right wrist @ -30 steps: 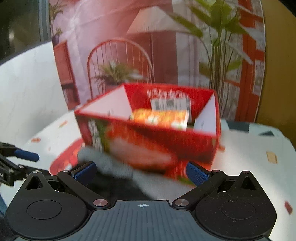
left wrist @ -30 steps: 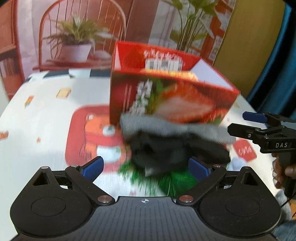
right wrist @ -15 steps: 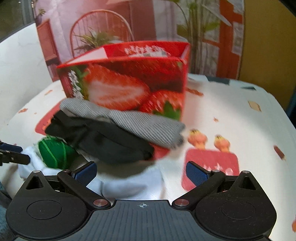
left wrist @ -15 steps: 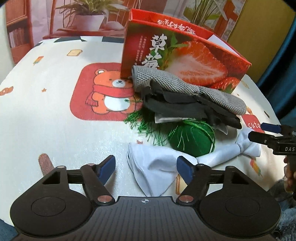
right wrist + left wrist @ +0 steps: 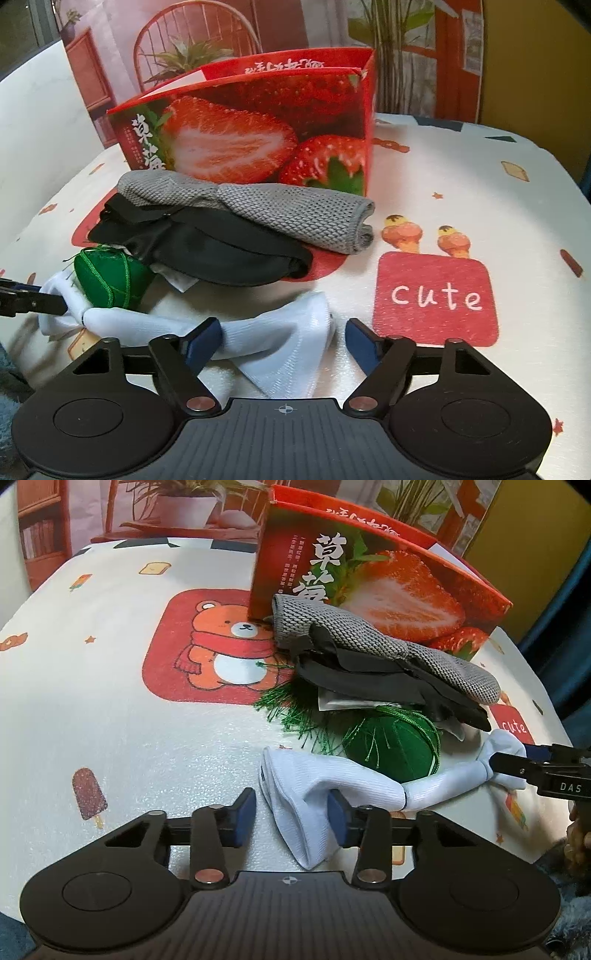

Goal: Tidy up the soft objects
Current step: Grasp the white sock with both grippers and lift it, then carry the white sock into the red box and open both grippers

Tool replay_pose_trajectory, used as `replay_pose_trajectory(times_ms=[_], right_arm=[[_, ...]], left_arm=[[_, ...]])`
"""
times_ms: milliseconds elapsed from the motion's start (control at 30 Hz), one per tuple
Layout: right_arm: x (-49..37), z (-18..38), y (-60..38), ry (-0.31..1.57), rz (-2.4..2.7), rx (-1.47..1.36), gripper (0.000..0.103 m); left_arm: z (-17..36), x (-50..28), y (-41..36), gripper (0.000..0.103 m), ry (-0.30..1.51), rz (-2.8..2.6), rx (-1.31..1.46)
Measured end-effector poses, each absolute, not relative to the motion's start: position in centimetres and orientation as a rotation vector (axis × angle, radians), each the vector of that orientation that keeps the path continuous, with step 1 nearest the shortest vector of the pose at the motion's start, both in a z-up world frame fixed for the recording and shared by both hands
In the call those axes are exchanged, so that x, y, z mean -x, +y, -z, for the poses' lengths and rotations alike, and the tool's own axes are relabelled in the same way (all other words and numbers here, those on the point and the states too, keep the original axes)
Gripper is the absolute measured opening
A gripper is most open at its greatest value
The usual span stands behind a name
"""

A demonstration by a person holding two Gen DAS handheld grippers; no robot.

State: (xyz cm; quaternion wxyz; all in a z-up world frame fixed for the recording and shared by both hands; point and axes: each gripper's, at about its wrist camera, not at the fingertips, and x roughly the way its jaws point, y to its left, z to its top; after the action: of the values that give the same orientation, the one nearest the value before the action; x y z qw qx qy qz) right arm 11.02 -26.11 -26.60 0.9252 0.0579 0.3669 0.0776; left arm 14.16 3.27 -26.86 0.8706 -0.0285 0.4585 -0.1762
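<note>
White sock (image 5: 332, 794) lies stretched on the table (image 5: 147, 738) in front of the soft pile, with the green ball (image 5: 391, 749) just behind it and the grey cloth (image 5: 369, 642) and black cloth (image 5: 369, 679) stacked against the strawberry box (image 5: 369, 579). Left claw (image 5: 291, 814) straddles one end and has just been closing; one pad touches the fabric, the other is apart, so no pinch yet. Right claw (image 5: 284, 341) straddles the other end, jaws also just closing, still spread. Finish both closes evenly, catch only the sock, not the ball's threads (image 5: 295, 709), then lift level toward the box.
</note>
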Motion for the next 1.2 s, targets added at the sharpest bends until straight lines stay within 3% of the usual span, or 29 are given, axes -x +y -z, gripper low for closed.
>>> replay_pose_trajectory(times_ms=[400,600,700,1200], right_arm=[[-11.1,26.7,-25.9,0.749,-0.200,-0.132,0.048],[-11.0,26.4,-25.8,0.740,-0.217,-0.128,0.041],[-11.1,26.0,-25.8,0.726,-0.222,-0.130,0.039],[-11.3,21.0,-26.1,0.584,-0.300,-0.192,0.025]], left_arm=[[26.9,-14.0,2.9,0.038,0.952,0.377,0.044],[26.8,-13.8,2.9,0.016,0.939,0.392,0.051],[26.4,-13.6,2.9,0.013,0.914,0.398,0.047],[20.8,-12.7,4.3,0.012,0.712,0.403,0.131]])
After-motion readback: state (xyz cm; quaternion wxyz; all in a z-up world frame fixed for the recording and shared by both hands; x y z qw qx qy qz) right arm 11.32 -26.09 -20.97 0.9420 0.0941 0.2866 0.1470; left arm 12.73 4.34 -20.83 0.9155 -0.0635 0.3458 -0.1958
